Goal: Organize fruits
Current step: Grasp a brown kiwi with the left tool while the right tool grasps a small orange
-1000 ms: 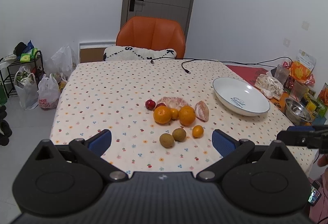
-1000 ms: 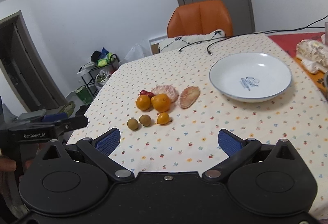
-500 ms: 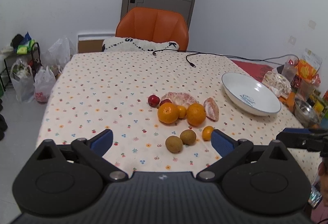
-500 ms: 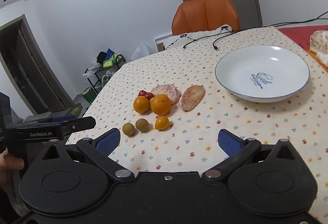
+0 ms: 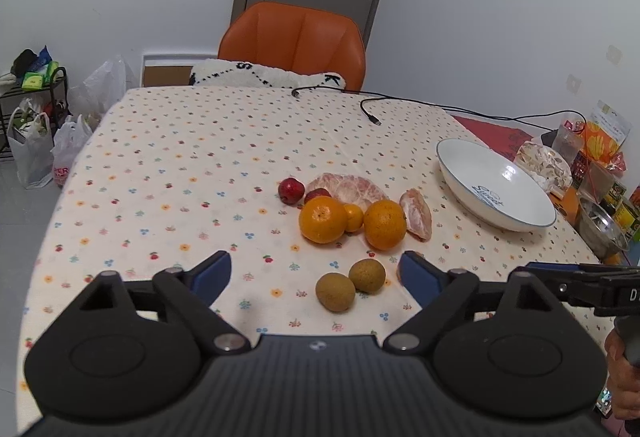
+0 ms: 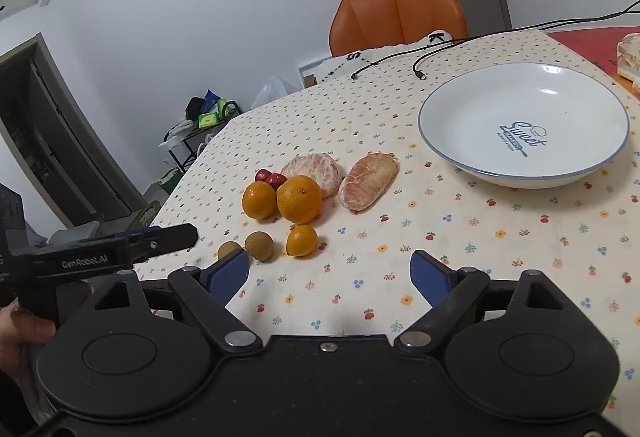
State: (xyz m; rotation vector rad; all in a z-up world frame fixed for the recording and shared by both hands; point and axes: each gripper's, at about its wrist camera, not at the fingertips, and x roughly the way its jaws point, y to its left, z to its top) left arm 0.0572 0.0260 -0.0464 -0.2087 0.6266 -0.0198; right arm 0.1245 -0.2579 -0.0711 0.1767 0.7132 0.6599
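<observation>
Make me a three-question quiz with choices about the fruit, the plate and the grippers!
1. Where is the plate? A) right of the fruit B) on the chair C) under the oranges
2. How many brown fruits lie nearest the camera in the left view? A) none B) two C) five
3. The left gripper is: A) shut on an orange B) open, holding nothing C) shut on the plate

Answers: 1 A, it sits apart on the tablecloth, rightward. 2 B, a pair side by side. 3 B, its fingers stand wide apart.
</observation>
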